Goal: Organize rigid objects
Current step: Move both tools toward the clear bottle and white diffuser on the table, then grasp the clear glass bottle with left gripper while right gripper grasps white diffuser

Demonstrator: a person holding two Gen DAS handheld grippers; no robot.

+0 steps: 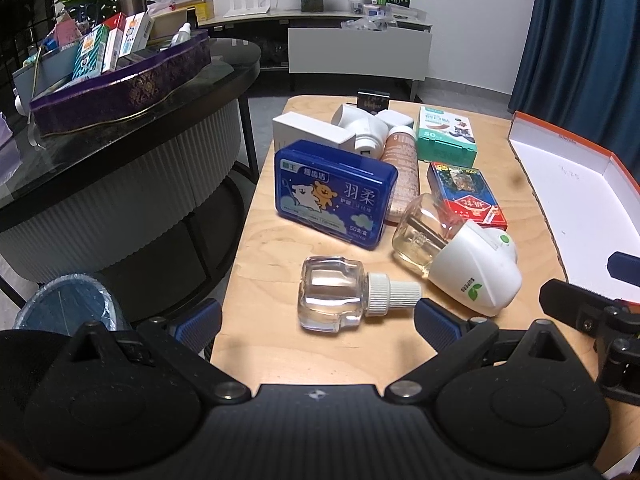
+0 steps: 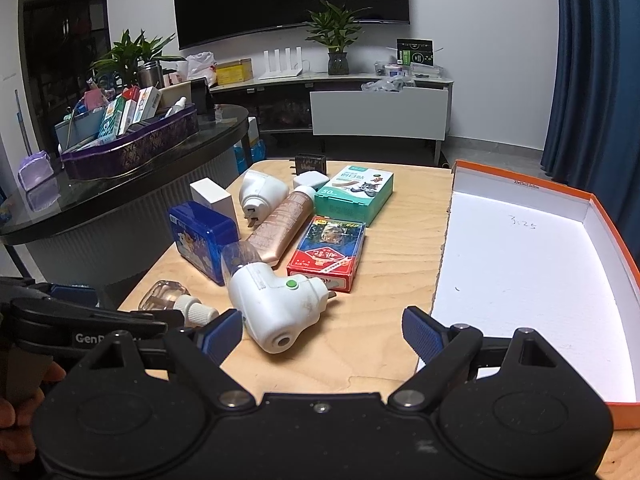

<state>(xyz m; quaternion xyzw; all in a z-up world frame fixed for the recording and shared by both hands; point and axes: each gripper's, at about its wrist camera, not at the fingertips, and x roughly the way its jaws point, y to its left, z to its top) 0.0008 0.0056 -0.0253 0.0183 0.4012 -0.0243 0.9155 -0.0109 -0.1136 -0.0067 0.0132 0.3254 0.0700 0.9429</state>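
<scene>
Orange-rimmed box (image 2: pixel 520 280) is seen empty right of the right gripper (image 2: pixel 322 330) — nothing sorted; both grippers are held open — left gripper (image 1: pixel 318 320) included.

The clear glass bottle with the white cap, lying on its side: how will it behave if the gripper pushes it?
The clear glass bottle looks smooth, so probably slippery. Its flattish body likely slides rather than rolls. Being glass, it may crack if dropped.
</scene>
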